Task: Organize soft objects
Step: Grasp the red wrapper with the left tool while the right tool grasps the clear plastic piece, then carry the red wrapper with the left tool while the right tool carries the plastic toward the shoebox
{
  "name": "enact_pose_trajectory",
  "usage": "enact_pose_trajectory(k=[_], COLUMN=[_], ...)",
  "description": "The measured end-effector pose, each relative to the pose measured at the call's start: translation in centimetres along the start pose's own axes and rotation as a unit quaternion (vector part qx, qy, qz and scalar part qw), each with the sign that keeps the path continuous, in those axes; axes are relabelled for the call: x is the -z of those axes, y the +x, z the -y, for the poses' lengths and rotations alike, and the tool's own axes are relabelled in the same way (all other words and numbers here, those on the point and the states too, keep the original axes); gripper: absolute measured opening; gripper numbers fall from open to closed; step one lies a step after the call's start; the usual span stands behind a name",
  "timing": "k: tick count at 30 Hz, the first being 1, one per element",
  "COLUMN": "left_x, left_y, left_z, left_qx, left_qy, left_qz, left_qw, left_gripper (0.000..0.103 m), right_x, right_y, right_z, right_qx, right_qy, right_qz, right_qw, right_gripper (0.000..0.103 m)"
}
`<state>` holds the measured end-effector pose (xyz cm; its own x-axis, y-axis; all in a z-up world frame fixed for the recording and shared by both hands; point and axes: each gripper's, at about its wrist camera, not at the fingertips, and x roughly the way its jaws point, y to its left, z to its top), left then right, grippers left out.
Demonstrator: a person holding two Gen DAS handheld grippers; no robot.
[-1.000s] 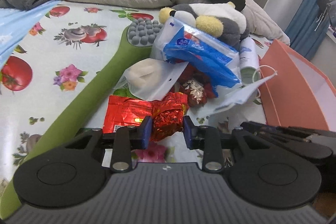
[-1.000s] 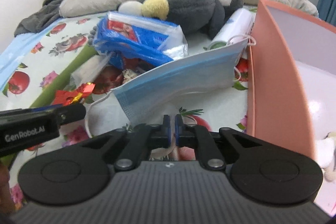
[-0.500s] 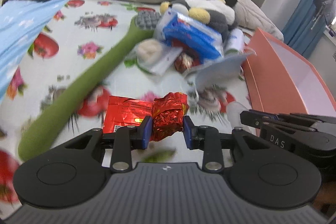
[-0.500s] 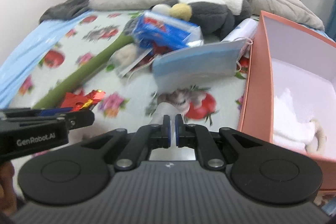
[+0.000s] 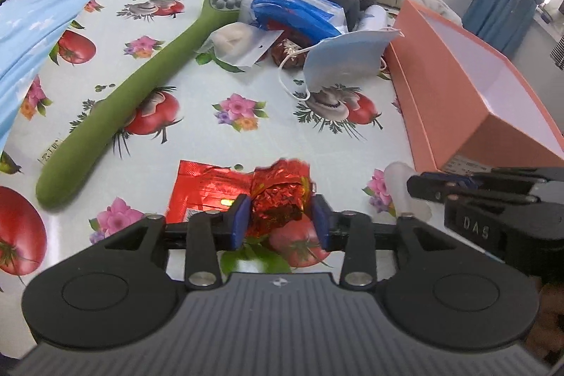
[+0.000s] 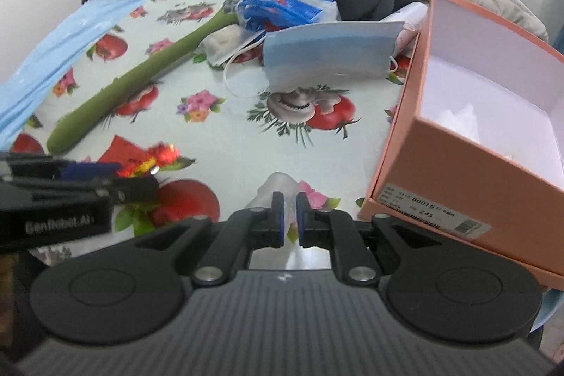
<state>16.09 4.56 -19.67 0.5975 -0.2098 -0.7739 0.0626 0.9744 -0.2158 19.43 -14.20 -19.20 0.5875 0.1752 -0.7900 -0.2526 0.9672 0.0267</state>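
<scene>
The left gripper (image 5: 280, 217) has just been opening; a red foil wrapper (image 5: 278, 196) sits between its parted pads, the right pad clear. The right gripper (image 6: 286, 215) has just been opening, a translucent white item (image 6: 278, 185) between its pads. A pink box (image 6: 493, 115) stands beside.
</scene>
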Motion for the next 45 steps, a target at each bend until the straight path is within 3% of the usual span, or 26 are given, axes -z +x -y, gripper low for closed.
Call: enact_pose_trajectory(k=[2, 4, 6, 8, 12, 21, 26, 30, 36, 40, 45], left_x=[-0.1, -0.2, -0.4, -0.3, -0.1, 1.0, 1.4, 1.4, 1.7, 1.7, 1.4], left_y=[-0.1, -0.5, -1.0, -1.3, -1.2, 0.8, 1.8, 2.5, 3.3, 3.5, 3.1], left_z=[0.2, 0.4, 0.4, 0.3, 0.2, 1.0, 1.2, 1.1, 1.6, 2.0, 2.4], left_qx=[0.003, 0.006, 0.009, 0.013, 0.016, 0.012, 0.005, -0.008, -0.015, -0.012, -0.013], left_qy=[0.003, 0.003, 0.0, -0.002, 0.001, 0.038, 0.058, 0.06, 0.077, 0.079, 0.073], left_qz=[-0.001, 0.002, 0.008, 0.01, 0.003, -0.016, -0.025, -0.026, -0.026, -0.022, -0.019], left_qw=[1.0, 1.0, 0.9999, 0.9999, 0.9999, 0.9991, 0.998, 0.9978, 0.9965, 0.9965, 0.9971], left_gripper=[0.059, 0.063, 0.063, 0.063, 0.063, 0.063, 0.063, 0.063, 0.06, 0.045, 0.044], right_x=[-0.2, -0.4, -0.5, -0.4, 0.0, 1.0, 1.3, 1.5, 1.3, 1.3, 1.1], right_y=[0.1, 0.0, -0.2, -0.3, 0.2, 3.2, 4.1, 4.0, 2.3, 1.7, 0.5], right_z=[0.3, 1.2, 2.2, 3.0, 3.6, 3.6, 3.3, 3.2, 2.7, 3.1, 3.5], right_qx=[0.01, 0.005, -0.014, -0.026, -0.036, -0.109, -0.092, -0.089, -0.08, -0.078, -0.075], right_qy=[0.005, 0.034, 0.079, 0.112, 0.153, 0.198, 0.178, 0.148, 0.11, 0.114, 0.117], right_qz=[-0.007, -0.017, -0.019, -0.016, -0.022, -0.04, -0.044, -0.051, -0.028, -0.024, -0.014], right_qw=[1.0, 0.999, 0.997, 0.993, 0.987, 0.973, 0.979, 0.984, 0.99, 0.99, 0.99], right_gripper=[0.013, 0.016, 0.044, 0.05, 0.05, 0.049, 0.027, 0.019, 0.017, 0.017, 0.017])
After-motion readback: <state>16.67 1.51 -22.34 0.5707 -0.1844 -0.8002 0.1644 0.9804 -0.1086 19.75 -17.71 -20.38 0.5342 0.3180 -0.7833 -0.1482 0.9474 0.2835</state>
